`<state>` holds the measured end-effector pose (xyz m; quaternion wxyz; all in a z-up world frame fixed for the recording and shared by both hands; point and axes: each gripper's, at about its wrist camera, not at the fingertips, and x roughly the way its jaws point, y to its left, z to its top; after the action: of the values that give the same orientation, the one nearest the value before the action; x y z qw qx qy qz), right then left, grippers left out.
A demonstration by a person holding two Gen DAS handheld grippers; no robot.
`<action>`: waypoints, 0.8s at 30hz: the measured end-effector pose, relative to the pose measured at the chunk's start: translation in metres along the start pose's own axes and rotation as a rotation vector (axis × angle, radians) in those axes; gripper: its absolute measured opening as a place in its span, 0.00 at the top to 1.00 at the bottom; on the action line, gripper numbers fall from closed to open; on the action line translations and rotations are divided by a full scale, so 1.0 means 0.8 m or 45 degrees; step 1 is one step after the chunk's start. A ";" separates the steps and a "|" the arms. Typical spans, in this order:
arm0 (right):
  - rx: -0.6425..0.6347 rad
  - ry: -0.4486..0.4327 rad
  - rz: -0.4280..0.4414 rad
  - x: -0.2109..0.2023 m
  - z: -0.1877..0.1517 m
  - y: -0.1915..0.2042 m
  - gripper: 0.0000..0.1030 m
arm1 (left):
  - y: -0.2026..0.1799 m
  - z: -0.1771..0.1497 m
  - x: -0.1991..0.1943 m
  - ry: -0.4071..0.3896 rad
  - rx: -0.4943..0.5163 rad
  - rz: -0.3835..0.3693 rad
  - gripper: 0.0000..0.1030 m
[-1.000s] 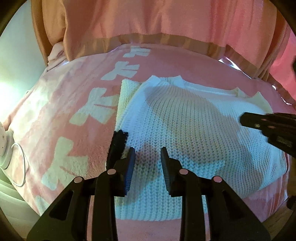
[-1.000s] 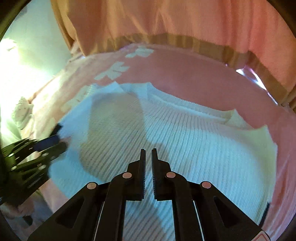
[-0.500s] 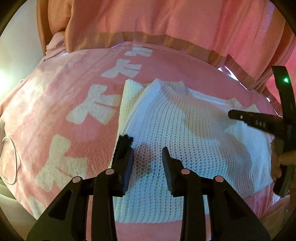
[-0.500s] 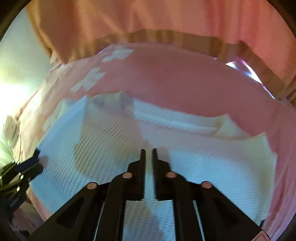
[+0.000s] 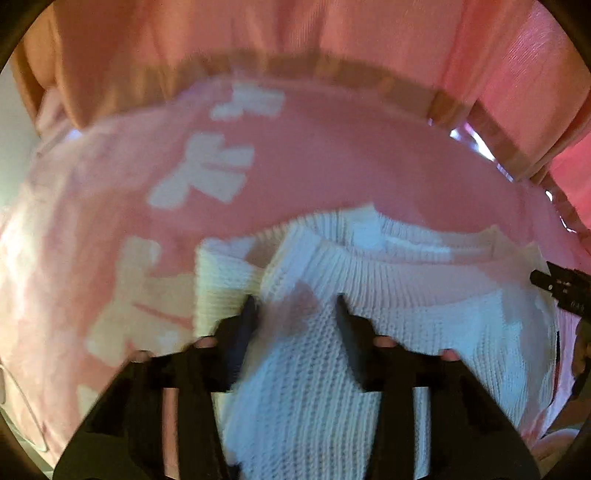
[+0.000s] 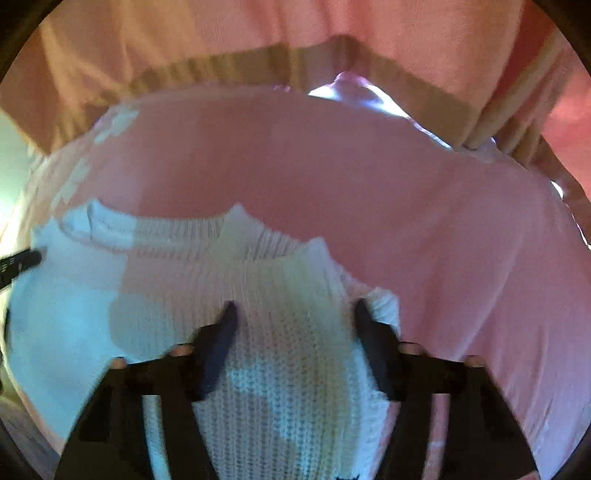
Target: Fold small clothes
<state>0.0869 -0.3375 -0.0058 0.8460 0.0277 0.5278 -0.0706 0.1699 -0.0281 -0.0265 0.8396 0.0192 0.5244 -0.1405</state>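
Two close wrist views, forward and down, sharing the white sweater (image 5: pixel 388 295).

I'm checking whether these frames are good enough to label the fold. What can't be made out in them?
- White knitted sweater: its near hem is hidden behind the left gripper in the left wrist view, and behind the right gripper in the right wrist view.
- Pale pattern on the pink blanket: smeared by motion blur, left wrist view.
- Whether either gripper's open jaws touch the knit: blurred in both views.

Pink blanket (image 5: pixel 332 166) w/ white marks; pink curtain (image 5: pixel 258 33) behind.
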 end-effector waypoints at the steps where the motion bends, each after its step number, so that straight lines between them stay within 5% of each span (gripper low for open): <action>1: -0.012 0.013 0.013 0.006 -0.001 0.002 0.85 | -0.001 0.001 0.004 0.008 -0.003 0.009 0.93; 2: 0.001 0.002 0.019 0.005 0.000 0.002 0.93 | -0.002 0.002 0.005 0.003 0.002 0.020 0.93; 8: 0.134 -0.267 0.081 -0.065 0.027 -0.023 0.94 | 0.007 0.029 -0.039 -0.190 -0.097 -0.012 0.94; 13: 0.133 0.025 -0.014 0.018 0.020 -0.027 0.91 | 0.007 0.030 0.008 -0.041 -0.071 0.099 0.90; 15: 0.092 -0.044 -0.047 -0.006 0.022 -0.016 0.87 | 0.008 0.026 -0.005 -0.051 -0.073 0.083 0.85; 16: 0.086 -0.116 -0.037 -0.029 0.024 -0.010 0.85 | 0.010 0.025 -0.019 -0.087 -0.073 0.075 0.75; 17: 0.086 -0.182 -0.001 -0.052 0.025 -0.005 0.85 | 0.014 0.019 -0.043 -0.162 -0.074 0.073 0.59; 19: 0.084 -0.272 0.142 -0.091 0.023 0.015 0.86 | 0.022 0.005 -0.075 -0.255 -0.081 0.089 0.42; 24: -0.073 -0.182 0.448 -0.094 0.002 0.109 0.96 | 0.051 -0.048 -0.109 -0.270 -0.237 -0.041 0.34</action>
<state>0.0688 -0.2450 0.0601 0.8811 0.0903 0.4551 0.0918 0.1111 0.0370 0.0286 0.8861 -0.0822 0.4437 -0.1059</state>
